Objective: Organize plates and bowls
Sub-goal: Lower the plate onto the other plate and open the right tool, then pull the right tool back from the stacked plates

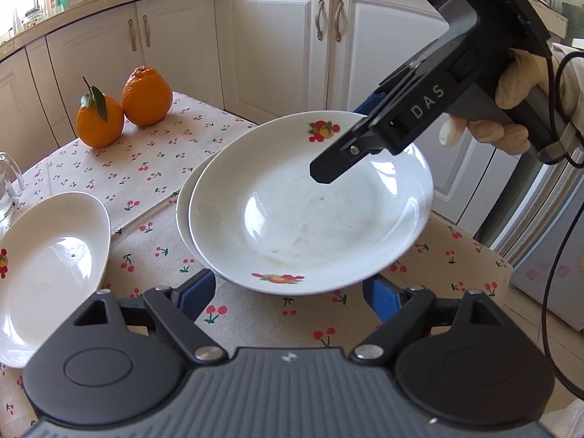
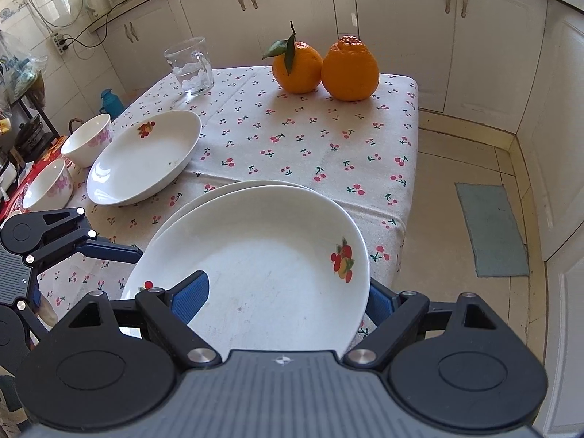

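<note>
Glazed white china, slick and breakable: the top plate (image 2: pixel 255 270) hung just above a second plate (image 2: pixel 219 191), rim pinched by the right gripper (image 2: pixel 288 299); left gripper (image 1: pixel 292 292) gaped empty beside it.

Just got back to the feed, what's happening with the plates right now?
The right gripper is clamped on the rim of the top plate, which sits over a second plate on the cherry-print tablecloth. The left gripper hangs open just short of that plate's near edge, gripping nothing. A third plate lies apart to the left, with two small bowls beyond it. A glass mug and two oranges stand at the far end.
</note>
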`<state>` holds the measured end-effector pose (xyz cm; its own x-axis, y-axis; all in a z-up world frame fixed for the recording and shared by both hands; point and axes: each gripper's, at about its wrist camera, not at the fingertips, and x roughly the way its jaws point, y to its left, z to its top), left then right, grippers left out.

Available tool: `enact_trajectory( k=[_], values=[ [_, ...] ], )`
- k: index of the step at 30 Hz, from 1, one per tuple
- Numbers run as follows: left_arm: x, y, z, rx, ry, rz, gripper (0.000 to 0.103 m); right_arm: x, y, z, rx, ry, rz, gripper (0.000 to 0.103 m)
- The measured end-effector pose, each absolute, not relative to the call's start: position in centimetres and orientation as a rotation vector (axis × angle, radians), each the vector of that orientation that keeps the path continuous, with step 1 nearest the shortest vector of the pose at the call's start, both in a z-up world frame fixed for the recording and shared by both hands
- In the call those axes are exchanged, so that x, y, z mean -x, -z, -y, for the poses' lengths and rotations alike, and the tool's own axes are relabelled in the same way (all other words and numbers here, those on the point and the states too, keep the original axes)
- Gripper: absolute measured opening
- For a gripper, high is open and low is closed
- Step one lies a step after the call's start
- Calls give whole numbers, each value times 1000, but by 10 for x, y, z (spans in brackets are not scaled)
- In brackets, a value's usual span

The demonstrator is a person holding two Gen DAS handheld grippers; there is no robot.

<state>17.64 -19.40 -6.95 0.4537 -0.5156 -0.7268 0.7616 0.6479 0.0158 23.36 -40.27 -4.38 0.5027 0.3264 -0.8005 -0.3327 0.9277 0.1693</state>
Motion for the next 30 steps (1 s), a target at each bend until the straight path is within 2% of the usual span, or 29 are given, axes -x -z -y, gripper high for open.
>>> enact_trajectory(
  k=[17, 23, 30],
  values=[
    [-172, 70, 192, -354, 795, -744, 87, -220, 51, 395, 63, -322, -1004, 92],
    [-169, 64, 186, -322, 756, -730, 88, -207, 40, 389, 58, -348, -958, 102],
    [-156, 55, 165, -230, 677, -698, 92, -190, 22, 365, 86, -404, -892, 103]
  ],
)
